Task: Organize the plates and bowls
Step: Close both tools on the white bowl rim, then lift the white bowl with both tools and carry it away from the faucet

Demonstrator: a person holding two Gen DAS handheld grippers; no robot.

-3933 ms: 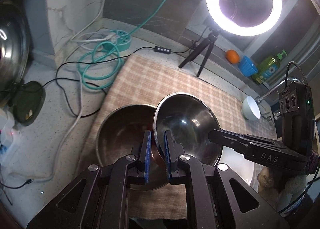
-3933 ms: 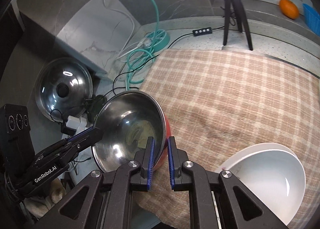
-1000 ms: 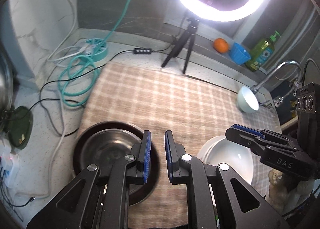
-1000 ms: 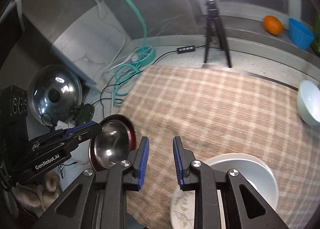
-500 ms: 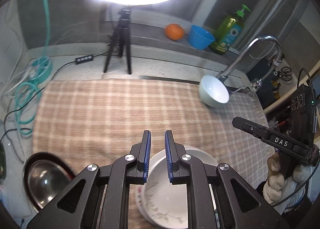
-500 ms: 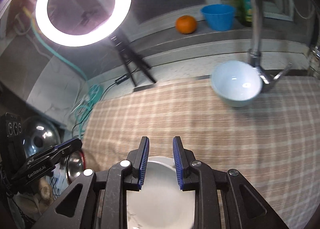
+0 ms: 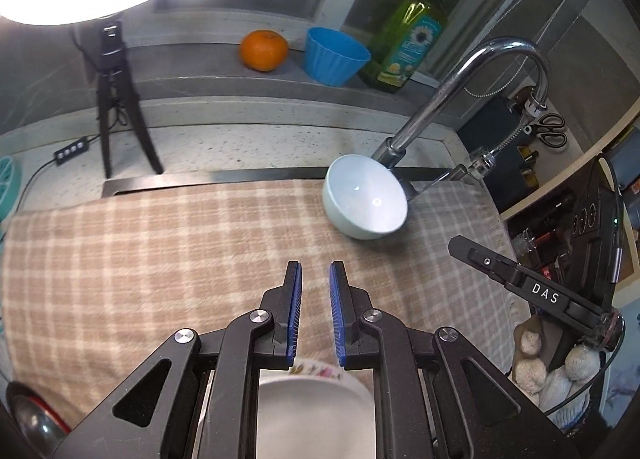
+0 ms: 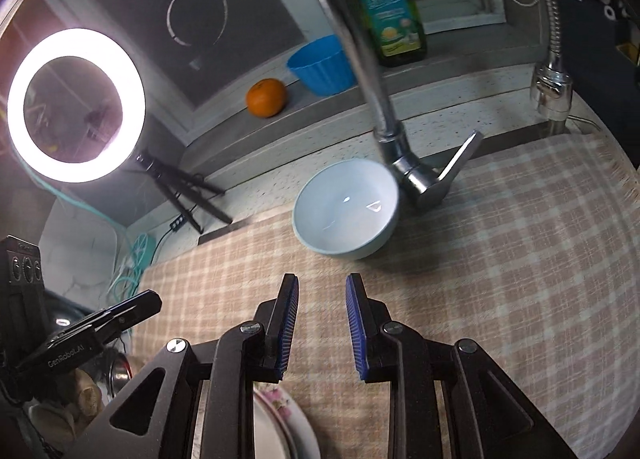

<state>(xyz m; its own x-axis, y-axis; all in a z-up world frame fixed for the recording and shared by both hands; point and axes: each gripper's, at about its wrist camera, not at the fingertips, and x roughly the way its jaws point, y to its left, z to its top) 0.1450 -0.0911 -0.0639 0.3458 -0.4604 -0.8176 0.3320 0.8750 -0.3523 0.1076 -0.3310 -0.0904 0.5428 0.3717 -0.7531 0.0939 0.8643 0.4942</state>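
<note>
The left gripper [image 7: 315,287] has its blue-padded fingers [image 7: 294,313] close together with only a narrow gap, and nothing sits between them. They hang above the checked cloth [image 7: 160,251] that covers the worktop [image 7: 240,143]. Just beneath this gripper, at the near edge, lies a white bowl [image 7: 308,411] on a flower-rimmed plate [image 7: 316,370], both level, mouths up.

The right gripper [image 8: 322,291] has its fingers [image 8: 356,323] a little apart, also empty, above the same cloth. The plate's rim shows at its lower left [image 8: 276,399].

At the far left corner, a steel bowl [image 7: 28,427] rests in a red-rimmed one, only partly visible.

Farther on, ahead of both grippers, a pale blue bowl [image 7: 366,197] rests on the cloth at its far edge, tipped so that its mouth faces up and towards the cameras, its far side against the base of the tap [image 7: 460,91].

Beyond the cloth stands a ring light [image 8: 76,105] on a small tripod [image 7: 118,99]. On the ledge behind sit an orange [image 7: 264,50], a blue cup [image 7: 334,55] and a green soap bottle [image 7: 412,35], all upright and near each other.
</note>
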